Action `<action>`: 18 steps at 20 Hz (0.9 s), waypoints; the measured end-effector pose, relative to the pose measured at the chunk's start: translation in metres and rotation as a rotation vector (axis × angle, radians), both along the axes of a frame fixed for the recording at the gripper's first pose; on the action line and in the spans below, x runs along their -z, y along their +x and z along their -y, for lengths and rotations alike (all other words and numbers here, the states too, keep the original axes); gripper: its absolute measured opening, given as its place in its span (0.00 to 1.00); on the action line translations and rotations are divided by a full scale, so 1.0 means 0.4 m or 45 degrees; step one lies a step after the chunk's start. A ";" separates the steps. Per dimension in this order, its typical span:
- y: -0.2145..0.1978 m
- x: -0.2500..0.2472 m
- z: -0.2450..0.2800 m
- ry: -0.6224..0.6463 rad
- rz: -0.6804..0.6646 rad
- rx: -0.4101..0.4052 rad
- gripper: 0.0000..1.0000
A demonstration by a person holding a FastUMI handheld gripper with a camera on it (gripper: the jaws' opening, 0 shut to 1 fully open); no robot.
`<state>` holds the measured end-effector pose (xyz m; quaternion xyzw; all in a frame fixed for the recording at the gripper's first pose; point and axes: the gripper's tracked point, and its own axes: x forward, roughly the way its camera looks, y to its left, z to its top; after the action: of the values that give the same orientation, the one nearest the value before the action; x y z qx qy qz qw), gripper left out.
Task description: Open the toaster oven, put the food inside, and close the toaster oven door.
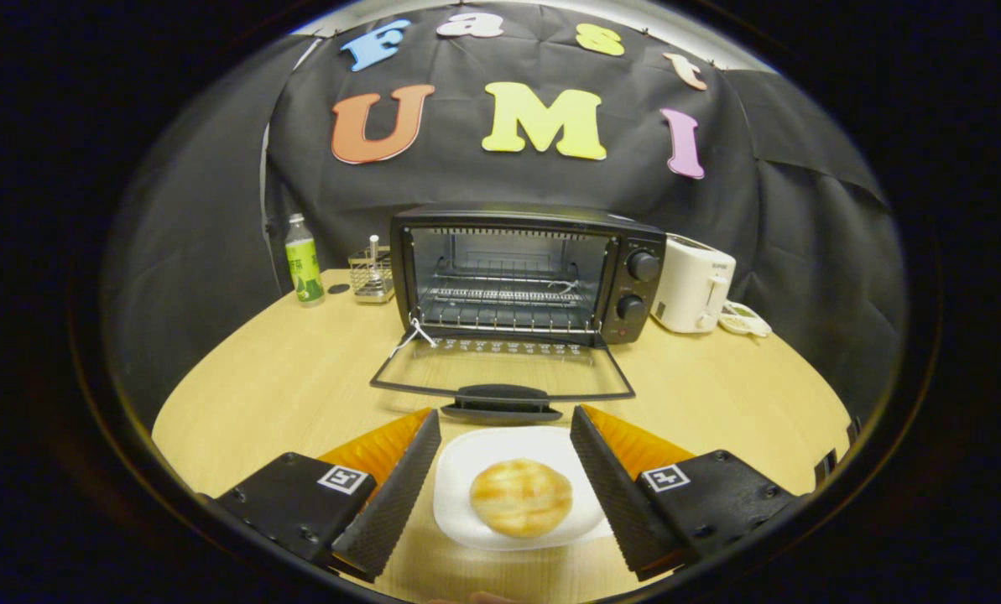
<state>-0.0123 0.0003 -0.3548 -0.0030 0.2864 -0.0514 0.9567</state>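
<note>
**Plate pickup with the oven door down**

Door of the black toaster oven (527,273) lies fully open, its glass panel (500,369) flat toward the hand-held gripper (505,432) and its dark handle (500,401) just ahead of the fingertips. The wire rack (507,295) inside is bare. The opening step therefore appears complete; the step in hand is judged to be taking up the food.

The hand-held gripper is spread wide and grasps nothing. The white rounded-square plate (458,486) lies on the light wooden bench (282,377) between the two fingers, carrying a round golden-brown bun (520,497) at its centre. Whether the fingers touch the plate rim cannot be told.

Procedure, as judged:
- Keep the plate centred between the fingers so both pads meet opposite rims together.
- Close evenly; a one-sided contact is likely to slide the plate on the smooth bench.
- Lift level. The bun sits loose and may roll if the plate tilts.

Edges and room:
- The door handle stands just beyond the plate's far rim. Raise the plate above the handle and the glass panel before moving forward.
- The oven mouth looks wider than the plate, but the spread fingers add width on both sides; enter on the centre line.
- A green-labelled bottle (304,260) and a wire holder (372,273) stand left of the oven, a white toaster (691,283) right of it, all well apart from the approach path.
</note>
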 end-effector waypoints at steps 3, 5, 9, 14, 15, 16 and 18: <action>-0.039 0.024 0.014 -0.003 -0.005 0.010 1.00; -0.058 0.043 0.020 0.013 -0.013 0.011 1.00; -0.087 0.085 0.008 0.079 -0.008 0.000 1.00; -0.105 0.110 -0.006 0.054 -0.011 -0.015 1.00; -0.106 0.113 -0.008 0.049 -0.008 -0.016 1.00; -0.102 0.109 -0.007 0.052 0.003 -0.012 1.00; -0.100 0.115 0.001 0.058 -0.004 0.007 1.00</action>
<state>-0.0521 -0.0003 -0.4007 0.0195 0.2890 -0.0473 0.9560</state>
